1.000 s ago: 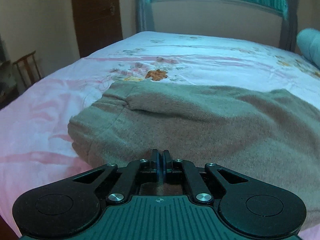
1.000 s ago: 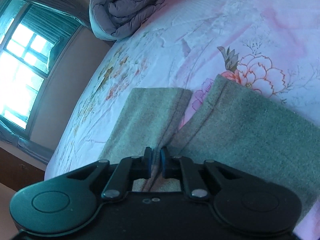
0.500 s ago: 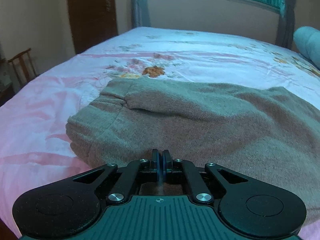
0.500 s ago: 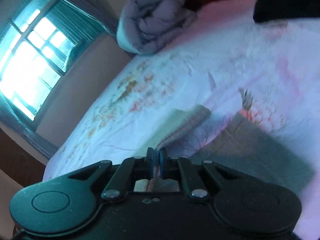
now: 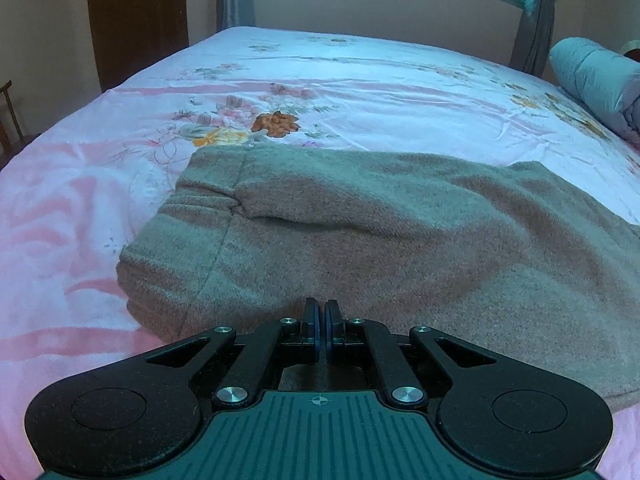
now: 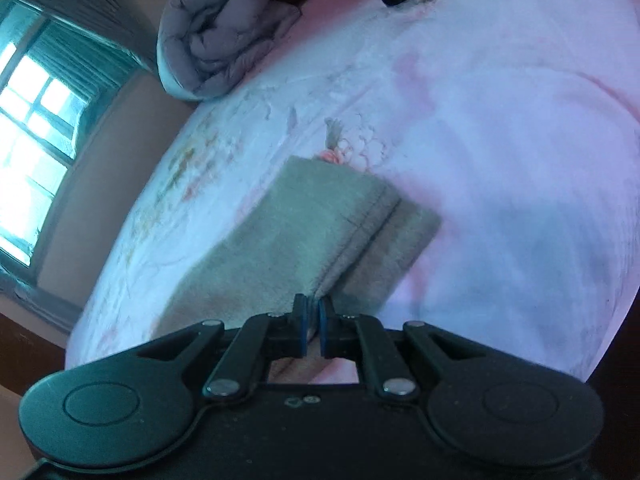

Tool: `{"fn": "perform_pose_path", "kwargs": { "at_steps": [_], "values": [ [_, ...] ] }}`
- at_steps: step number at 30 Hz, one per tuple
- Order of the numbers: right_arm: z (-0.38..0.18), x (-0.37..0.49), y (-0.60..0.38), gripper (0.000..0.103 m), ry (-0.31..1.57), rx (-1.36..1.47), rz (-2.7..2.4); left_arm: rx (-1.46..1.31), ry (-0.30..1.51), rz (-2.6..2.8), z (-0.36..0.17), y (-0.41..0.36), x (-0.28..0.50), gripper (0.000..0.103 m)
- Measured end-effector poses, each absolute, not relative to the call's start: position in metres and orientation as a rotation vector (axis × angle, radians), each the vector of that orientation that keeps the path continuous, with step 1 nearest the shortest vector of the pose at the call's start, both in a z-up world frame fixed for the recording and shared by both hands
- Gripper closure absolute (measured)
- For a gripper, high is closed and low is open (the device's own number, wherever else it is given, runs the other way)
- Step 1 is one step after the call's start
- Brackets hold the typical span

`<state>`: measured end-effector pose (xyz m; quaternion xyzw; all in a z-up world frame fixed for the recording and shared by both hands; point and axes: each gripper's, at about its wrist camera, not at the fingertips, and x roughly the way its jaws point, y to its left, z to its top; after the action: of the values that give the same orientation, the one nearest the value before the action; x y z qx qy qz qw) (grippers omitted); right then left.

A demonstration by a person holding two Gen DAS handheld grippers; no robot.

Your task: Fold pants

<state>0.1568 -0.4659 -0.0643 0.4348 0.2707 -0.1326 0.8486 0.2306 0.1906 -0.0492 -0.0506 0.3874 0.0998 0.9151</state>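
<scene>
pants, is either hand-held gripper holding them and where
Both are. The left hand-held gripper is shut on the near edge of the pants by the waistband; the right hand-held gripper pinches a leg near its hem.

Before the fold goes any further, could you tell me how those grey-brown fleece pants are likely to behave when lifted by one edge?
The grey-brown fleece pants will probably sag: in the right wrist view the leg droops from the shut right claw. The thick nap suggests they will grip rather than slip. The soft bulges near the left claw hint that folds will not crease sharply.
</scene>
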Motion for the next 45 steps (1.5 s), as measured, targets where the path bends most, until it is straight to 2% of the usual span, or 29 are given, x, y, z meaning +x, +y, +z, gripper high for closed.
{"fn": "perform_pose_path", "kwargs": {
  "at_steps": [5, 8, 10, 11, 13, 18, 21, 22, 23, 29, 35, 45],
  "values": [
    [-0.046, 0.146, -0.46, 0.103, 0.494, 0.921, -0.274, -0.097, 0.789, 0.204, -0.051, 0.191, 0.23, 0.099],
    [-0.071, 0.144, -0.465, 0.103, 0.575, 0.931, -0.337, -0.095, 0.79, 0.207, -0.051, 0.19, 0.23, 0.099],
    [-0.086, 0.138, -0.471, 0.103, 0.56, 0.991, -0.324, -0.087, 0.794, 0.203, -0.05, 0.19, 0.231, 0.099],
    [-0.084, 0.132, -0.473, 0.102, 0.509, 1.006, -0.327, -0.086, 0.797, 0.199, -0.05, 0.191, 0.231, 0.099],
    [-0.077, 0.122, -0.475, 0.089, 0.405, 1.009, -0.317, -0.09, 0.796, 0.195, -0.05, 0.192, 0.231, 0.099],
    [-0.087, 0.151, -0.487, 0.09, 0.491, 1.073, -0.274, -0.13, 0.753, 0.226, -0.046, 0.191, 0.224, 0.099],
    [-0.095, 0.165, -0.496, 0.092, 0.472, 1.121, -0.3, -0.136, 0.711, 0.266, -0.042, 0.188, 0.214, 0.099],
    [-0.098, 0.166, -0.498, 0.101, 0.471, 1.139, -0.294, -0.131, 0.71, 0.274, -0.044, 0.187, 0.212, 0.099],
    [-0.096, 0.17, -0.497, 0.103, 0.484, 1.134, -0.299, -0.117, 0.721, 0.275, -0.047, 0.185, 0.213, 0.099],
    [-0.052, 0.14, -0.481, 0.103, 0.386, 1.026, -0.24, -0.067, 0.779, 0.265, -0.048, 0.182, 0.226, 0.099],
    [-0.102, 0.128, -0.495, 0.103, 0.479, 1.124, -0.3, -0.077, 0.787, 0.234, -0.048, 0.186, 0.226, 0.099],
    [-0.078, 0.142, -0.499, 0.103, 0.378, 1.068, -0.215, -0.087, 0.783, 0.232, -0.049, 0.187, 0.226, 0.099]
  ]
}}
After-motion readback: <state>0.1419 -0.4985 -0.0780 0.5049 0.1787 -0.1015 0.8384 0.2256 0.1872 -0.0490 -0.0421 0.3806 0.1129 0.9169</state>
